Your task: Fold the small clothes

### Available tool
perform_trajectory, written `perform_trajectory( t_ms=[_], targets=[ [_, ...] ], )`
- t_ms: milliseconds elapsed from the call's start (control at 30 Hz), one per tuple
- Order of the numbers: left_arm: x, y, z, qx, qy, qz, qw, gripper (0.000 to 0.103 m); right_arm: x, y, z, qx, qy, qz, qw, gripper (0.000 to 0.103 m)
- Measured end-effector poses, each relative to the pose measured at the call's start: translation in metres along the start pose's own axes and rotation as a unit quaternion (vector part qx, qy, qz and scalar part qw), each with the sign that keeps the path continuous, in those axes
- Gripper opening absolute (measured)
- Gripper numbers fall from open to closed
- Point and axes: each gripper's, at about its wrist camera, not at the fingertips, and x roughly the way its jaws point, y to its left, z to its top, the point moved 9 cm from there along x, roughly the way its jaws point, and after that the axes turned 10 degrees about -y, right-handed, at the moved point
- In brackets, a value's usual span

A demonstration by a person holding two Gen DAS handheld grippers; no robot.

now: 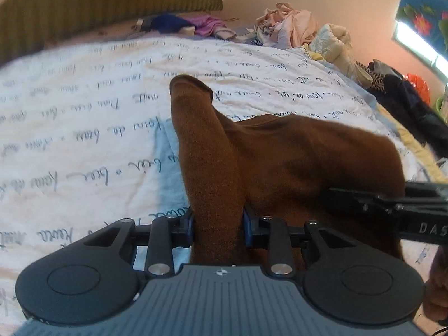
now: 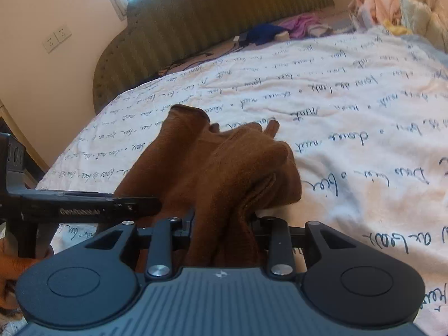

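Observation:
A small brown knit garment [image 1: 280,162] lies partly bunched on a white bedspread printed with handwriting [image 1: 84,106]. My left gripper [image 1: 217,224] is shut on one fold of it, a sleeve-like strip [image 1: 196,128] running forward from the jaws. My right gripper [image 2: 222,224] is shut on another bunched part of the same garment [image 2: 238,168]. Each gripper shows in the other's view as a black bar, the right at the right edge of the left wrist view [image 1: 392,207] and the left at the left edge of the right wrist view [image 2: 84,207]. The fingertips are hidden by cloth.
A green padded headboard [image 2: 196,22] stands behind the bed. A heap of pale clothes [image 1: 294,28] and dark clothes [image 1: 406,95] lie at the far right. Blue and purple items [image 2: 280,30] lie near the headboard. Wall sockets [image 2: 57,37] are on the left.

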Motion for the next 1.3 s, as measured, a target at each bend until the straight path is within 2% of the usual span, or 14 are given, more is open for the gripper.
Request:
perform_trajectory(
  t_ms=[167, 300, 367, 500, 533, 567, 633, 800, 867, 933, 1000, 1133, 1233, 1300],
  targets=[
    [-0.054, -0.006, 0.025, 0.064, -0.065, 0.045, 0.9948, 0.015, -0.012, 0.065, 0.025, -0.039, -0.027, 0.031, 0.998, 0.03],
    [-0.085, 0.011, 0.043, 0.077, -0.066, 0.054, 0.9934, 0.012, -0.006, 0.114, 0.041, -0.04, -0.04, 0.075, 0.996, 0.029],
    [-0.084, 0.034, 0.041, 0.038, -0.048, 0.05, 0.9969, 0.026, 0.002, 0.124, 0.045, -0.042, -0.042, 0.065, 0.996, 0.029],
    [-0.068, 0.069, 0.02, -0.094, -0.012, -0.035, 0.9948, 0.038, 0.017, 0.102, 0.037, -0.046, -0.021, 0.019, 0.999, 0.029],
    [-0.06, 0.07, 0.013, -0.121, -0.001, -0.066, 0.9905, 0.063, 0.017, 0.091, 0.033, -0.045, -0.02, 0.009, 0.999, 0.029],
    [-0.051, 0.07, 0.006, -0.149, 0.013, -0.099, 0.9838, 0.1, 0.016, 0.078, 0.03, -0.038, -0.018, 0.001, 0.999, 0.029],
    [-0.033, 0.075, -0.004, -0.197, 0.031, -0.107, 0.9742, 0.103, 0.011, 0.047, 0.023, -0.016, -0.016, -0.013, 1.0, 0.029],
    [0.007, 0.073, -0.022, -0.248, 0.093, -0.136, 0.9546, 0.103, 0.009, -0.019, 0.001, 0.042, 0.01, -0.024, 0.999, 0.031],
    [0.016, 0.077, -0.022, -0.266, 0.088, -0.143, 0.9492, 0.103, 0.011, -0.034, -0.009, 0.076, 0.013, -0.012, 0.997, 0.032],
    [0.023, 0.08, -0.018, -0.307, 0.079, -0.165, 0.934, 0.103, 0.012, -0.041, -0.015, 0.102, 0.01, 0.007, 0.995, 0.035],
    [0.032, 0.078, -0.017, -0.342, 0.084, -0.196, 0.9154, 0.103, 0.011, -0.044, -0.02, 0.128, 0.006, 0.022, 0.992, 0.042],
    [0.048, 0.069, -0.014, -0.366, 0.089, -0.217, 0.9008, 0.103, 0.011, -0.051, -0.025, 0.156, 0.005, 0.037, 0.987, 0.064],
    [0.053, 0.066, -0.013, -0.352, 0.094, -0.217, 0.9058, 0.097, 0.016, -0.052, -0.027, 0.171, 0.004, 0.062, 0.983, 0.075],
    [0.055, 0.063, -0.015, -0.312, 0.104, -0.188, 0.9254, 0.057, 0.02, -0.046, -0.028, 0.164, 0.005, 0.066, 0.984, 0.084]
  ],
)
